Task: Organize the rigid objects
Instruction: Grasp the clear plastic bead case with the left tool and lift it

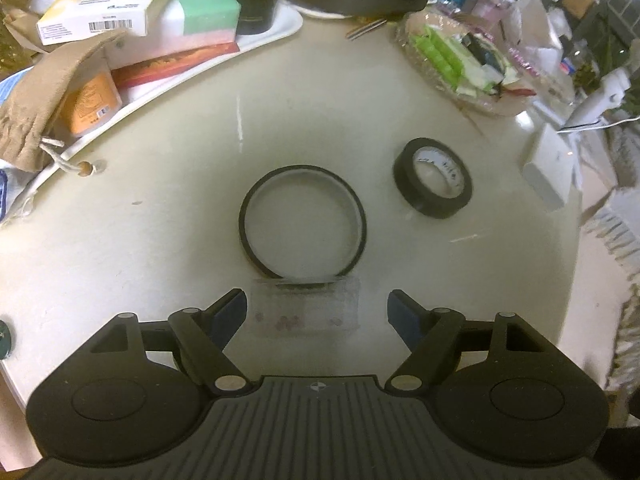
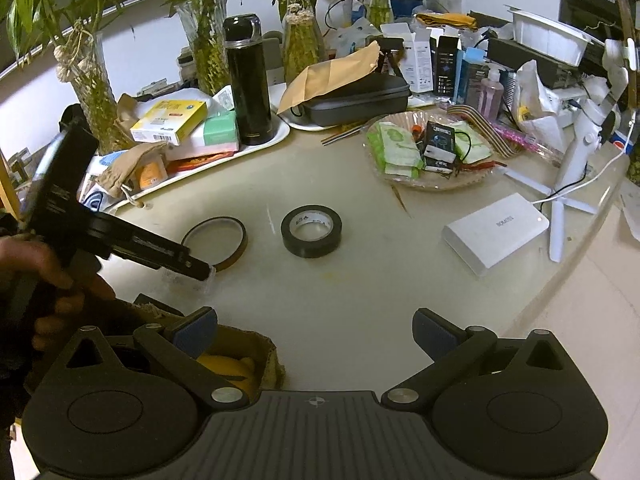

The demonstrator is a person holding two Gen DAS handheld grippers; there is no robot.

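A thin dark tape ring (image 1: 303, 222) lies flat on the pale round table (image 1: 160, 208), just ahead of my left gripper (image 1: 316, 312), which is open and empty. A small clear plastic box (image 1: 306, 312) lies between its fingertips, touching the ring's near edge. A thick black tape roll (image 1: 433, 177) lies to the right. In the right wrist view the ring (image 2: 216, 242), the black roll (image 2: 311, 230) and the left gripper (image 2: 200, 270) over the clear box (image 2: 188, 280) show. My right gripper (image 2: 316, 334) is open and empty above the table.
A white tray (image 2: 276, 136) at the back left holds boxes, a black flask (image 2: 246, 80) and a cloth pouch. A plate of packets (image 2: 432, 152), a white power bank (image 2: 496, 232) and a white stand (image 2: 576, 152) sit on the right. A burlap bag (image 2: 244, 360) lies below the right gripper.
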